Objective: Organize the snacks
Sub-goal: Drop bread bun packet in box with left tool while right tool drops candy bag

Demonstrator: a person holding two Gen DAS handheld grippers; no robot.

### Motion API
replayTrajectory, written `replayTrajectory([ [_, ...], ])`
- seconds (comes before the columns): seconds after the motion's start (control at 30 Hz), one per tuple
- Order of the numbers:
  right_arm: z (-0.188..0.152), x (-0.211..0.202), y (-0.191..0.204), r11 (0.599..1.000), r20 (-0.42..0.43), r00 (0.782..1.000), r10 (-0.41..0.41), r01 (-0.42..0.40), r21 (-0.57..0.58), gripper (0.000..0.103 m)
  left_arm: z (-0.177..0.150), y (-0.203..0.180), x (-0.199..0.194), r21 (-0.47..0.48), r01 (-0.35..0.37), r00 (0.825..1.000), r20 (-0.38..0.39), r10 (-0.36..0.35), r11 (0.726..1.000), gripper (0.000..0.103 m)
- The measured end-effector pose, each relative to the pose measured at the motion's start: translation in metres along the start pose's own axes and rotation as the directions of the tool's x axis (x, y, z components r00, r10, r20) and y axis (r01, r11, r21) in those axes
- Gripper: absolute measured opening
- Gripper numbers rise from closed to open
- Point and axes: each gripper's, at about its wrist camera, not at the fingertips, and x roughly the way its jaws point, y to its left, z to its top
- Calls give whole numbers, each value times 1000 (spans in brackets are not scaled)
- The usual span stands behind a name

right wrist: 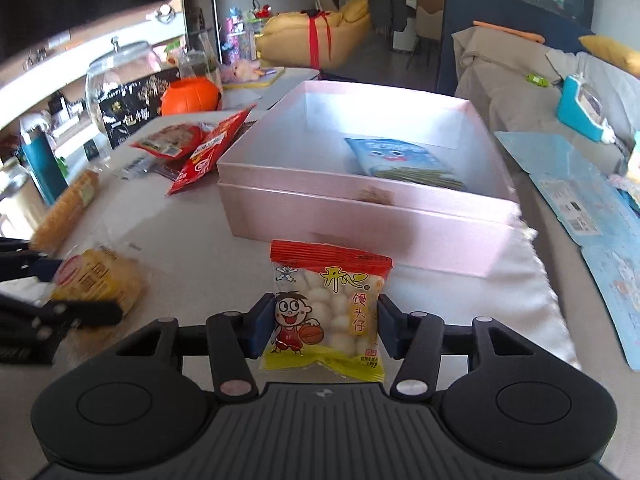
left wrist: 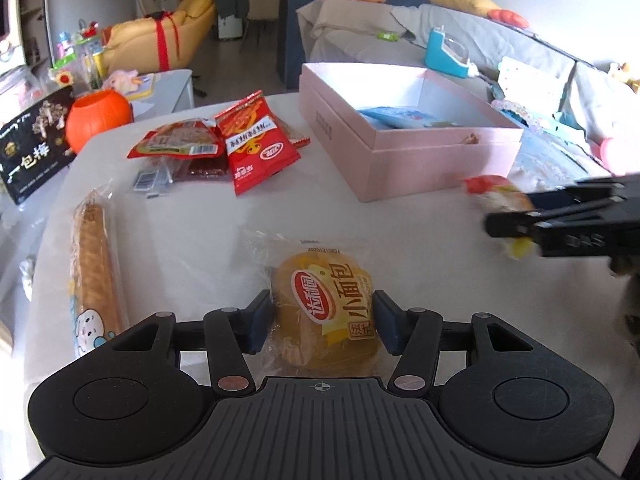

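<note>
Left wrist view: left gripper [left wrist: 323, 318] clasps a small bread packet [left wrist: 326, 312] lying on the table [left wrist: 192, 240] near its front edge; right wrist view: right gripper [right wrist: 325, 326] grips a bun-snack bag [right wrist: 328, 312] upright before the pink box [right wrist: 360, 204].

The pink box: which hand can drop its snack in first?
Probably the right. The right gripper already holds the ball-snack bag off the table, facing the pink box. The left gripper only straddles the bread bun.

left hand-held gripper [left wrist: 322, 318] clasping bread packet [left wrist: 326, 312], pink box [left wrist: 404, 136] beyond
</note>
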Motion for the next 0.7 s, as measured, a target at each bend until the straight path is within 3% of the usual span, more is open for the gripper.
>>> replayTrajectory([
  [0.13, -10, -25, -9, 999, 39, 999, -37, 37, -1, 53, 17, -11, -15, 9, 68, 995, 74, -68, 998, 58],
  [0.23, -12, -31, -13, 998, 48, 997, -64, 63, 16, 53, 50, -17, -31, 24, 101, 980, 170, -103, 995, 58],
  [0.33, -7, -30, -14, 997, 48, 997, -68, 67, 38, 53, 102, -28, -40, -5, 129, 940, 319, -121, 992, 59],
  [0.4, -4, -29, -11, 997, 60, 996, -65, 63, 35, 53, 133, -33, -29, -39, 199, 916, 364, -171, 979, 59],
  [0.43, -3, -29, -10, 998, 65, 996, -61, 59, 34, 53, 147, -35, -15, -45, 233, 916, 347, -203, 971, 59],
  [0.47, -1, -28, -10, 998, 65, 996, -57, 55, 35, 53, 157, -38, 3, -42, 246, 927, 302, -223, 968, 60],
  [0.57, 2, -23, -9, 998, 43, 998, -52, 50, 44, 53, 152, -43, 34, -31, 193, 952, 248, -180, 981, 57],
  [0.7, 3, -24, -9, 997, 47, 997, -68, 67, 28, 53, 127, -20, 28, -60, 207, 950, 253, -186, 977, 57],
])
